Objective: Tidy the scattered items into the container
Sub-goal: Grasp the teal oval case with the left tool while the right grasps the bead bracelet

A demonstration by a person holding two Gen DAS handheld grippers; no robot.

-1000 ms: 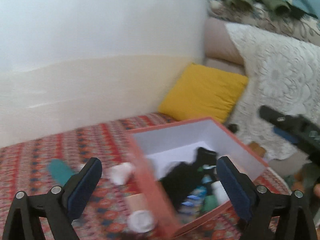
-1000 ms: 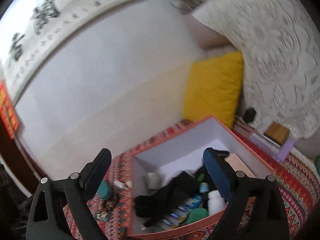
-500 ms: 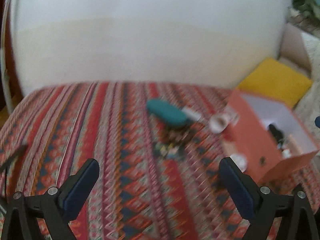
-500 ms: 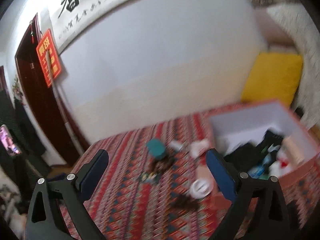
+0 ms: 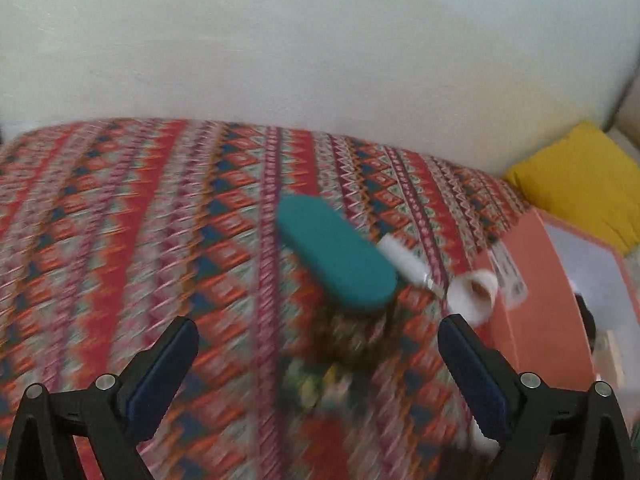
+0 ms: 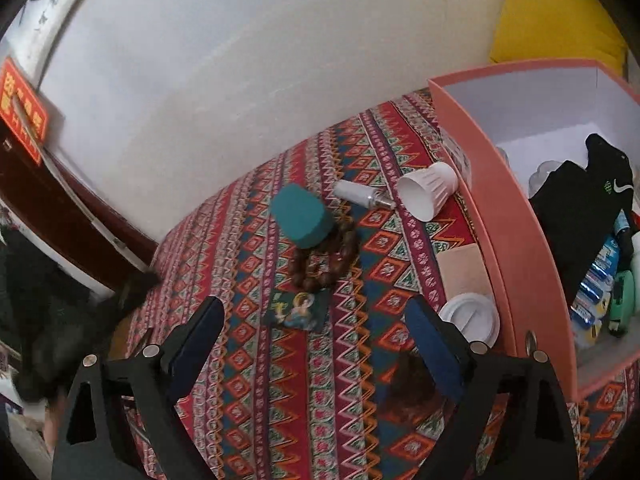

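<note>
Scattered on the patterned cloth (image 6: 248, 360) are a teal oval case (image 6: 302, 216) (image 5: 336, 252), a brown bead bracelet (image 6: 324, 260), a small picture card (image 6: 296, 310), a white tube (image 6: 360, 194), a tipped white cup (image 6: 426, 190) (image 5: 474, 294) and a white round lid (image 6: 472, 318). The salmon box (image 6: 492, 200) (image 5: 532, 300) stands to the right. My right gripper (image 6: 314, 320) hovers above the card, jaws wide and closing slightly, holding nothing. Blurred by motion, my left gripper (image 5: 318, 332) is open and empty, just short of the bracelet (image 5: 352, 336) and the teal case.
Black clothing (image 6: 580, 200) and several small bottles lie inside the box. A yellow cushion (image 6: 556, 16) (image 5: 580, 176) leans behind it against the white wall. A dark door with a red sign (image 6: 22, 108) is at the left, past the cloth's edge.
Both views have swung left and down, away from the box's inside to the scattered items on the cloth. Both grippers stay empty.
</note>
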